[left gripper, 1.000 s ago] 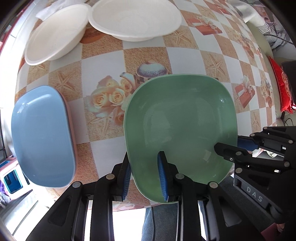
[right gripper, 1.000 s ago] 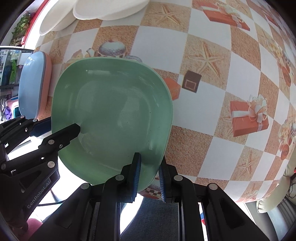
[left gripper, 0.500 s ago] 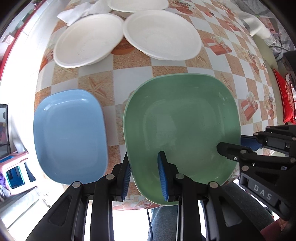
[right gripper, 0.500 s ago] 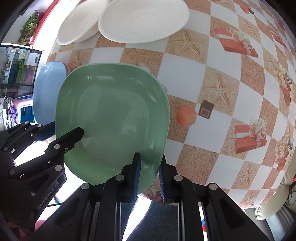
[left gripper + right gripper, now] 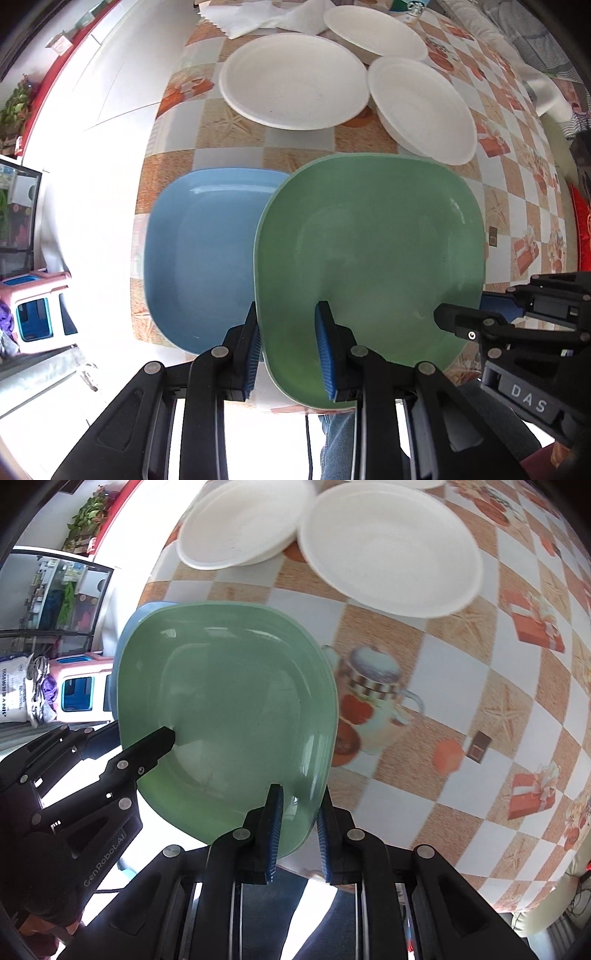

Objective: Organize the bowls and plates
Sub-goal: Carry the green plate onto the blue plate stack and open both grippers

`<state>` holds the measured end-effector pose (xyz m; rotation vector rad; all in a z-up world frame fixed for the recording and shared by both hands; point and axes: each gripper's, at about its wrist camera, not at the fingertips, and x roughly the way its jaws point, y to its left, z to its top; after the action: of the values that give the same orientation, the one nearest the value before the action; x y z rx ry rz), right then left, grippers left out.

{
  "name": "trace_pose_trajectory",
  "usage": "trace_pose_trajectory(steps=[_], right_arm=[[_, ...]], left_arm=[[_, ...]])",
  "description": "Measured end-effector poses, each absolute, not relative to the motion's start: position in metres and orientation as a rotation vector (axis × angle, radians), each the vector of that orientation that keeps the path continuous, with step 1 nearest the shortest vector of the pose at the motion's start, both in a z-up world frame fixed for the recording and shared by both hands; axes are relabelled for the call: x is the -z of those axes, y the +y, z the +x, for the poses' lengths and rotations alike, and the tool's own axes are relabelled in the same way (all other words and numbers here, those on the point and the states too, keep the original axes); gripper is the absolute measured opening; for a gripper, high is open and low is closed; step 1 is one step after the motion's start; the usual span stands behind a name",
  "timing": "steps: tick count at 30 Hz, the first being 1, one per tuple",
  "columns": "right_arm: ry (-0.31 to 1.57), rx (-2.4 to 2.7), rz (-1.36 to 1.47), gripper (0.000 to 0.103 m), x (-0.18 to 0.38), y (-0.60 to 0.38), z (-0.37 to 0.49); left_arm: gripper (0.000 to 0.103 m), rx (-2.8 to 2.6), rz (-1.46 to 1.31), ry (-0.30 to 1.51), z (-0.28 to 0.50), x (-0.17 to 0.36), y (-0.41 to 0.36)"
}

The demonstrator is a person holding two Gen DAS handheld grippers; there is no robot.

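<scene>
Checkered tablecloth (image 5: pixel 303 157) with gift-box prints, white floor beyond its edge. Left gripper (image 5: pixel 288 354) and right gripper (image 5: pixel 298 834) each pinch the near rim of the green plate (image 5: pixel 373 251), jaws nearly closed on it. Plate is frame centre, overlapping the blue plate (image 5: pixel 199 254) at centre-left, probably for stacking. White plates (image 5: pixel 295 79) sit upper frame.
</scene>
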<state>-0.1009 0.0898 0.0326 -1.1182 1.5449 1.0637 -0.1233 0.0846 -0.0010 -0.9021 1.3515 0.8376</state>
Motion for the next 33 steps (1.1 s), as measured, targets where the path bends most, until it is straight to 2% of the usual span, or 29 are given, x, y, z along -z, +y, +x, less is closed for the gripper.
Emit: trace_pose_trajectory(steps=[14,23,26,29,30,31,32,33], right_arm=[[1.65,-1.113,-1.137,0.02,-0.014,0.11,-0.138],[1.655,-1.106,-1.133,0.02,-0.004,0.127,-0.148],[1.653,-1.103,-1.124,0.02,0.0,0.131,-0.151],[1.636,-1.12,-1.112,0.021,-0.002,0.134,-0.152],[1.626,-1.125,-1.111,0.021,-0.003,0.134,-0.152],[1.615,-1.124,-1.113,0.035,-0.005,0.132,-0.149],[1.61,-1.121,-1.11,0.067,-0.007,0.133,-0.147],[1.601,-1.125,-1.098,0.078,-0.009,0.132,-0.144]], left_arm=[[0.029,-0.97,-0.87,1.388,-0.18,0.002,0.13],[0.03,-1.005,-0.875,1.4,-0.178,0.03,0.131],[0.039,-1.0,-0.892,1.396,-0.181,0.034,0.132],[0.071,-1.04,-0.881,1.384,-0.184,0.033,0.135],[0.077,-1.052,-0.877,1.371,-0.185,0.031,0.135],[0.078,-1.055,-0.88,1.361,-0.186,0.029,0.134],[0.078,-1.058,-0.894,1.344,-0.187,0.026,0.134],[0.079,-1.053,-0.908,1.335,-0.187,0.025,0.133]])
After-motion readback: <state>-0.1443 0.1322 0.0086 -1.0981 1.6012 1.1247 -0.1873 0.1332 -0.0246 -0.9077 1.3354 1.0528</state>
